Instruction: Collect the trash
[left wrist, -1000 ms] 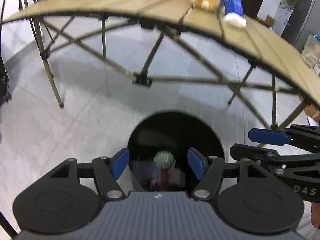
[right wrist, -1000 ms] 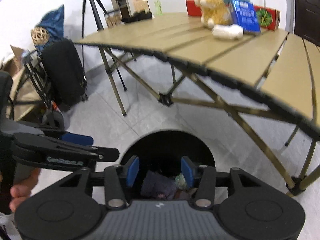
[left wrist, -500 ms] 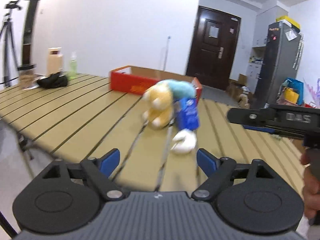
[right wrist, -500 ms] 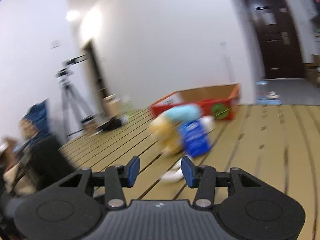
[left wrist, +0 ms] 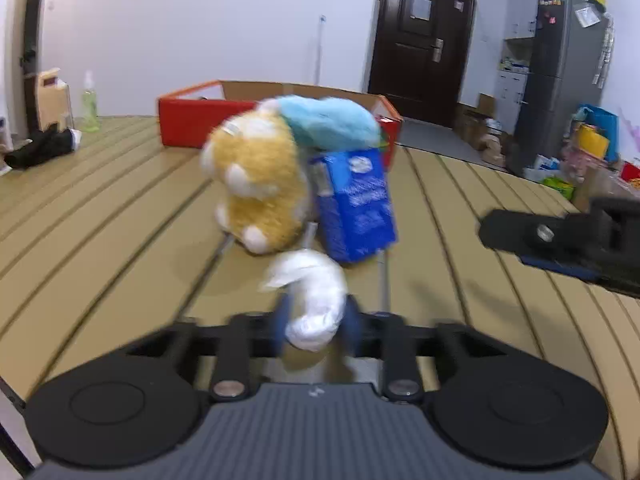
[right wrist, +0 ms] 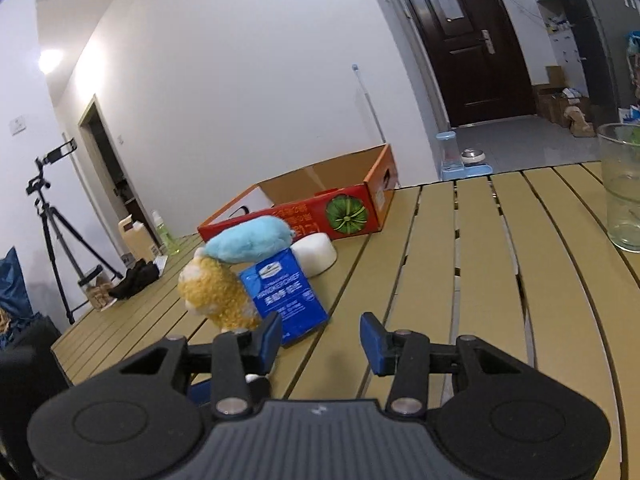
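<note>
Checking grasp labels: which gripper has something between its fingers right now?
The left gripper: its jaws have just closed around the crumpled white tissue. The right gripper is open, with only bare table between its fingers.

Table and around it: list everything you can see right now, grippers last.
Table: one, tan slats.
Tissue wad: one, white, between left pads.
Plush toy: one, yellow and light blue, mid-table.
Tissue pack: one, blue, leaning beside the toy.
Box: one, red, open, behind the toy.
Bowl: one, white, by the box.
Glass: one, clear, right edge.
Tripod: one, black, on the floor at left.
Left gripper: just closed on the wad.
Right gripper: open, empty.
</note>
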The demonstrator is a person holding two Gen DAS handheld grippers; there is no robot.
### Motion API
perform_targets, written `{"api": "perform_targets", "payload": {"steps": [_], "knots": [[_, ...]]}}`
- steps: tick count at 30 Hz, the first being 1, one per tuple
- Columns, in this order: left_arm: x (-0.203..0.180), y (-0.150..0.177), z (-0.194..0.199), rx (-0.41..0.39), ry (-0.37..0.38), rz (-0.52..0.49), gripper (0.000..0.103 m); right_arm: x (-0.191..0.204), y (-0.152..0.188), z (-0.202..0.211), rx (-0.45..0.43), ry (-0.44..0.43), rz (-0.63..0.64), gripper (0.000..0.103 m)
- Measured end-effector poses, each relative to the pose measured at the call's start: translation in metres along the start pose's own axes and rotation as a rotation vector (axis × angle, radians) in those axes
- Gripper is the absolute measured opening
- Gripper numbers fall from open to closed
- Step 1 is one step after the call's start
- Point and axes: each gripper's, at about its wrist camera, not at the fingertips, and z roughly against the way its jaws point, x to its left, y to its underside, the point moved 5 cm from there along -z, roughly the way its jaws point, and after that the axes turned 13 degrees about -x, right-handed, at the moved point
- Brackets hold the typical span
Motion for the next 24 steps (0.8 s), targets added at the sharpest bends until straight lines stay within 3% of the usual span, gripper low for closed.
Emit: {"api": "perform_targets", "payload": {"steps": [2, 6, 8, 9, 10, 12, 15, 17, 18, 20, 24], "knots": [[0.010, -0.006, 0.002, 0.017, 0.026, 0.043, 0.013, 0.005, -0.005, 0.008, -0.022, -0.019, 0.018, 0.043], [0.035, -0.028, 0.019, -0.044, 0.008, 0.099, 0.013, 0.016, -0.025, -0.007, -0.045, -0.036, 0.045, 0.048], [0.054, -0.037, 0.025, -0.063, -0.018, 0.145, 0.013, 0.023, -0.037, -0.028, -0.061, -0.049, 0.035, 0.059], [0.061, -0.041, 0.027, -0.071, -0.029, 0.163, 0.013, 0.027, -0.043, -0.041, -0.060, -0.052, 0.026, 0.071], [0.069, -0.045, 0.029, -0.081, -0.033, 0.177, 0.013, 0.031, -0.047, -0.055, -0.049, -0.063, 0.014, 0.074], [0.077, -0.048, 0.030, -0.092, -0.034, 0.196, 0.013, 0.034, -0.053, -0.080, -0.020, -0.092, -0.049, 0.073], [0.081, -0.049, 0.030, -0.090, -0.021, 0.226, 0.013, 0.031, -0.051, -0.122, 0.043, -0.048, -0.133, 0.073], [0.080, -0.048, 0.030, -0.088, -0.015, 0.230, 0.013, 0.027, -0.044, -0.142, 0.096, -0.032, -0.199, 0.062], [0.079, -0.048, 0.030, -0.087, -0.009, 0.223, 0.013, 0.028, -0.039, -0.149, 0.125, -0.073, -0.229, 0.042], [0.077, -0.047, 0.033, -0.093, -0.008, 0.200, 0.013, 0.030, -0.034, -0.150, 0.122, -0.097, -0.250, 0.038], [0.068, -0.037, 0.027, -0.047, 0.060, 0.201, 0.013, 0.026, -0.043, -0.114, -0.001, -0.042, -0.172, 0.034]]}}
